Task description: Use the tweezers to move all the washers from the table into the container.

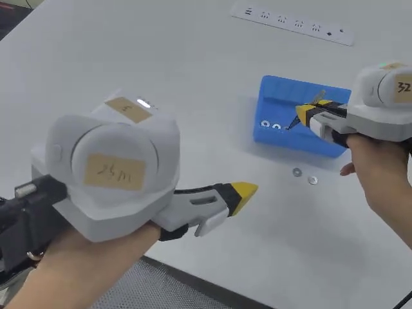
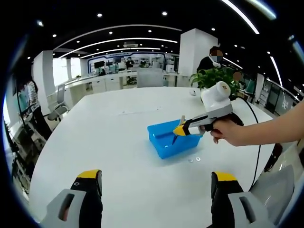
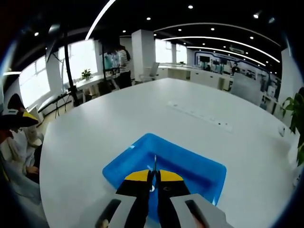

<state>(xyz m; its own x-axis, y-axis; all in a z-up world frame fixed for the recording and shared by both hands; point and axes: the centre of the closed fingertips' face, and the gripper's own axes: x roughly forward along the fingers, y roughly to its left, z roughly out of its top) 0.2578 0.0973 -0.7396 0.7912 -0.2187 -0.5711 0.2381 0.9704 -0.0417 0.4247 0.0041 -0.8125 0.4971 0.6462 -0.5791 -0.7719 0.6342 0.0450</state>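
Right gripper [image 3: 153, 175] is hanging over the container [image 1: 291, 138], its yellow-tipped fingers [image 3: 137, 175] pressing together and clamping the thin metal tweezers [image 3: 155, 162], whose points are aiming down into the container. That container is showing as a glossy blue plastic tray, rectangular with low walls, sitting on the smooth white counter [image 1: 193, 64]. Two small silvery washers [image 1: 271, 125], flat rings, are lying inside it near its left end. Two more are resting flat on the counter just in front of the container. Left gripper [image 2: 156, 179] is hovering well apart from the container, its fingers [image 2: 89, 179] spreading wide and gripping nothing.
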